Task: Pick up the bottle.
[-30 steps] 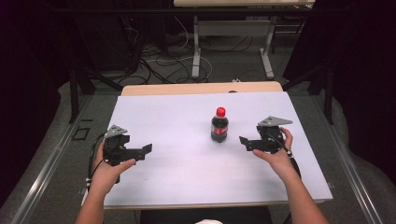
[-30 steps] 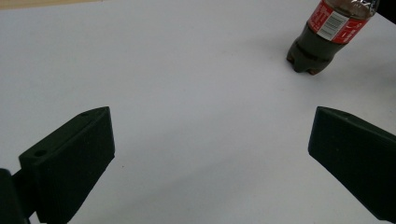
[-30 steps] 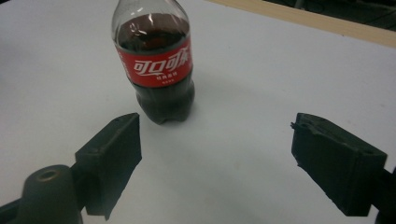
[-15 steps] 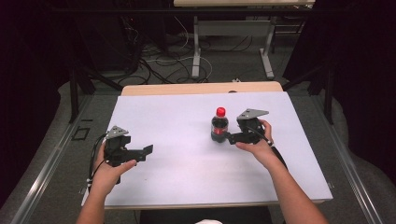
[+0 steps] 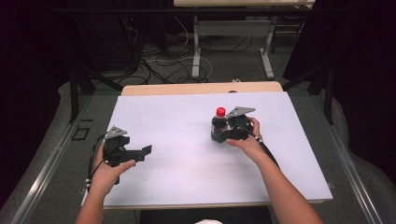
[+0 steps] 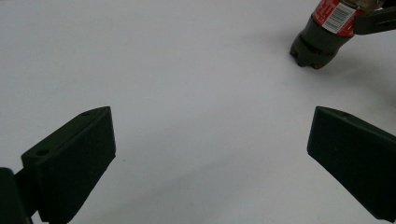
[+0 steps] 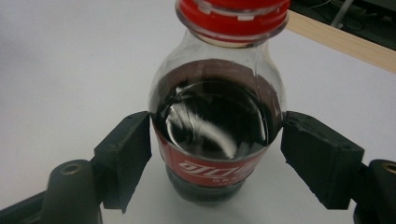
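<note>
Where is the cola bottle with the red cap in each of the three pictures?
High view: the cola bottle stands right of the table's middle, at the right gripper.
Left gripper view: top right corner, tilted in the picture, a jaw against its label.
Right gripper view: centre, between the two jaws.
Shared landmark: its red label.

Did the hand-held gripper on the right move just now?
Yes. The right hand-held gripper slid left across the white table to the cola bottle, its jaws now either side of it.
</note>
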`<action>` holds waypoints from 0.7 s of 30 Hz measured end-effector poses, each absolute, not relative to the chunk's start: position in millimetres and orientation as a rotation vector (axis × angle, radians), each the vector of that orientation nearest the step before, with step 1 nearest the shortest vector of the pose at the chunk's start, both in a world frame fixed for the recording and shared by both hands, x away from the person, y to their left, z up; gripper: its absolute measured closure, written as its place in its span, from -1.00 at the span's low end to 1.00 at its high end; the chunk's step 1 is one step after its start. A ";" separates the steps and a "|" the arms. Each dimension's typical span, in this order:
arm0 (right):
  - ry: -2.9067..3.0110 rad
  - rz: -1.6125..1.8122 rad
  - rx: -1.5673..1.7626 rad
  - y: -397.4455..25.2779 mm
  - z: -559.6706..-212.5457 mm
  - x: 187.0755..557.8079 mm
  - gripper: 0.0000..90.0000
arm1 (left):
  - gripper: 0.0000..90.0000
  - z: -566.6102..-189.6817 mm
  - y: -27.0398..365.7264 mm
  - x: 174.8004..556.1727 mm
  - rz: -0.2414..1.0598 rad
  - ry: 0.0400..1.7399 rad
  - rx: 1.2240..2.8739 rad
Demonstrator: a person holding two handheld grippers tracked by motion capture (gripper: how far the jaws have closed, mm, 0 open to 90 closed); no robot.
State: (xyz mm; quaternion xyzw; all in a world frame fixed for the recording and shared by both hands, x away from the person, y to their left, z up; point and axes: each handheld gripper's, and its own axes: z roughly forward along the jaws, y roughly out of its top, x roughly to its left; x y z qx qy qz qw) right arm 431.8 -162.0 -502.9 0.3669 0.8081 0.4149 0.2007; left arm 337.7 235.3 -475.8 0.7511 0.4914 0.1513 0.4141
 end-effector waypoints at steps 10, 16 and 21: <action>2.264 1.168 1.030 -157.6 -510.2 437.5 -0.40 | -0.97 -477.3 235.4 338.4 0.383 1.231 1.902; 2.262 1.176 1.028 -156.2 -512.8 439.8 -0.38 | -0.97 -476.9 234.9 337.8 0.382 1.246 1.884; 2.259 1.179 1.040 -156.3 -512.7 440.0 -0.35 | -0.97 -477.7 234.8 338.1 0.383 1.245 1.884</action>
